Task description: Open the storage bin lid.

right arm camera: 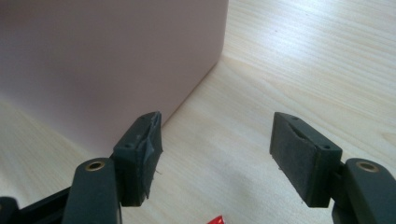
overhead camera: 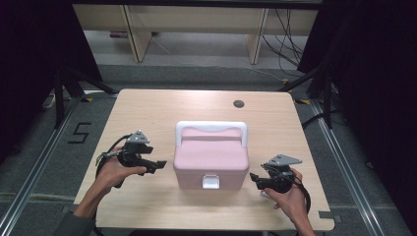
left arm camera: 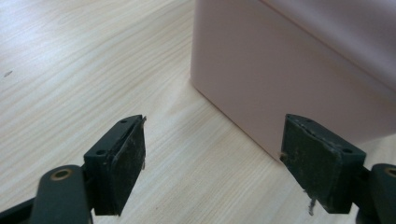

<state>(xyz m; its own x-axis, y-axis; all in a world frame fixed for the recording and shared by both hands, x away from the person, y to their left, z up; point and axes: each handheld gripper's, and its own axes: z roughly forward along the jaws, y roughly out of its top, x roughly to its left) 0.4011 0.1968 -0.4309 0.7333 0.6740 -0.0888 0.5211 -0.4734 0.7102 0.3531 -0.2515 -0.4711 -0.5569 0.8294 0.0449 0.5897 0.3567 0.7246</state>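
A pink lidded box [overhead camera: 211,160] with a white handle [overhead camera: 211,127] folded back and a white front latch [overhead camera: 211,182] stands mid-table. My left gripper [overhead camera: 160,165] hovers just left of the box, jaws open and empty, pointing at its left wall [left arm camera: 280,70]. My right gripper [overhead camera: 253,178] sits just right of the box near its front corner, jaws open with nothing between them; the pink wall [right arm camera: 107,60] lies close ahead. In the gripper views both pairs of pads [left arm camera: 126,158] [right arm camera: 299,154] stand wide apart over bare wood.
The light wooden table [overhead camera: 147,113] has a round cable hole [overhead camera: 238,103] at the back right. A small red scrap [right arm camera: 215,220] peeks at the bottom edge of the right gripper view. Black stands and cables flank the table on the floor.
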